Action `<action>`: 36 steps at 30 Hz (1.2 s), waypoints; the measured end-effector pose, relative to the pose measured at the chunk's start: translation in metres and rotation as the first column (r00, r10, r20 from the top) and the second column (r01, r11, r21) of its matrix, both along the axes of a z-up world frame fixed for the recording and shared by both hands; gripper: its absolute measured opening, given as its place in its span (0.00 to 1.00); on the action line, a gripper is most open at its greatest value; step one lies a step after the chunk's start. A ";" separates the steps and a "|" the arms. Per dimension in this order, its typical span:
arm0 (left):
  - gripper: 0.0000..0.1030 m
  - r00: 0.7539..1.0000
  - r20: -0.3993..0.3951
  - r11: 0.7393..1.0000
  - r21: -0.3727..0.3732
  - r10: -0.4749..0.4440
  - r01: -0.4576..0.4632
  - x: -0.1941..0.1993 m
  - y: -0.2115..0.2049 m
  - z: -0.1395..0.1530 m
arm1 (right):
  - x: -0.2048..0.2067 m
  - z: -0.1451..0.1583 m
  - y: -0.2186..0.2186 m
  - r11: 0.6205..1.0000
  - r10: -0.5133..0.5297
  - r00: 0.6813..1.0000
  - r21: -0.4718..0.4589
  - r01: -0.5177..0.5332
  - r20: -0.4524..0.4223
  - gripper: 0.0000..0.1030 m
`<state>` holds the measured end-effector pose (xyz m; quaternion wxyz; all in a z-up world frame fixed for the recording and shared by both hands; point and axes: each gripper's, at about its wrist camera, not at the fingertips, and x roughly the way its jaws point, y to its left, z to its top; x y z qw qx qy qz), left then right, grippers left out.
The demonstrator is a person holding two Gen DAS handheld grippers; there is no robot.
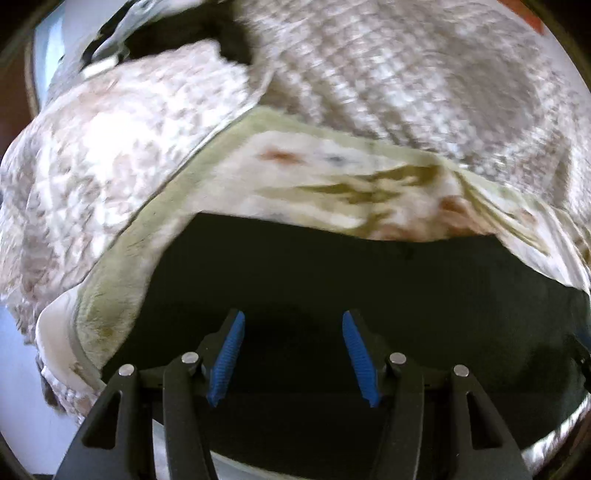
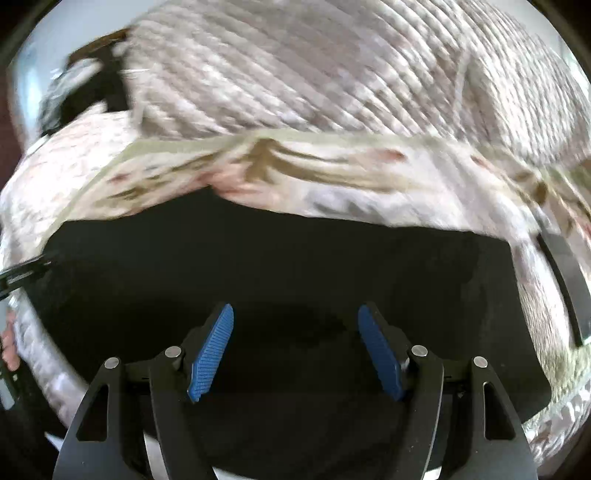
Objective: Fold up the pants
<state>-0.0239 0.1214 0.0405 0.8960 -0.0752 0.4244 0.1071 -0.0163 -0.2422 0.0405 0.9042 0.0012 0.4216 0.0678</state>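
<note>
The black pants (image 1: 332, 273) lie flat on the bed close below me and fill the lower half of both views; they also show in the right wrist view (image 2: 277, 266). My left gripper (image 1: 293, 323) is open and empty, its blue pads over the dark cloth. My right gripper (image 2: 295, 317) is open and empty too, also over the pants. I cannot tell whether the fingertips touch the cloth. The tip of the left gripper (image 2: 26, 273) shows at the left edge of the right wrist view.
A floral sheet with a green border (image 1: 332, 173) lies beyond the pants. A quilted beige bedspread (image 1: 406, 74) and a pillow (image 1: 110, 147) lie behind it. A dark item (image 1: 192, 33) lies at the far left. The bedspread also shows in the right wrist view (image 2: 295, 66).
</note>
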 end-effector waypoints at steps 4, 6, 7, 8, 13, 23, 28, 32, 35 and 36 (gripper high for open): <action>0.56 1.000 0.010 0.999 -0.040 0.026 -0.025 -0.009 0.012 0.000 | -0.009 0.008 0.002 1.000 0.016 0.999 0.022 -0.017 0.044 0.68; 0.56 1.000 0.017 0.999 -0.048 0.016 -0.015 -0.014 0.013 0.003 | -0.013 0.011 0.005 0.998 0.040 0.998 0.050 -0.042 0.050 0.68; 0.56 1.000 0.021 0.998 -0.059 0.008 -0.007 -0.017 0.014 0.004 | -0.017 0.013 0.008 0.996 0.059 0.996 0.061 -0.063 0.063 0.68; 0.56 1.000 0.022 0.998 -0.067 0.005 -0.004 -0.020 0.015 0.006 | -0.018 0.014 0.012 0.995 0.074 0.995 0.063 -0.079 0.069 0.68; 0.57 0.999 0.052 0.997 -0.072 0.018 -0.014 -0.024 0.036 0.022 | -0.027 0.016 0.031 0.983 0.164 0.983 0.068 -0.170 0.083 0.68; 0.61 0.994 -0.026 0.988 -0.109 0.110 -0.113 -0.008 0.085 -0.001 | -0.027 0.018 0.041 0.974 0.207 0.975 0.076 -0.213 0.082 0.68; 0.67 0.995 -0.034 0.993 -0.067 0.095 -0.097 -0.005 0.076 -0.010 | -0.023 0.014 0.047 0.970 0.224 0.971 0.082 -0.230 0.077 0.68; 0.36 0.999 -0.021 0.999 -0.020 0.038 -0.039 -0.004 0.061 -0.008 | -0.022 0.007 0.046 0.969 0.222 0.973 0.094 -0.228 0.064 0.68; 0.16 1.000 -0.018 1.000 -0.006 0.004 -0.004 0.000 0.050 -0.006 | -0.021 0.006 0.041 0.971 0.209 0.976 0.108 -0.215 0.060 0.68; 0.12 1.000 -0.013 1.000 -0.020 0.006 -0.007 0.001 0.050 -0.004 | -0.021 0.006 0.039 0.971 0.204 0.977 0.113 -0.210 0.063 0.68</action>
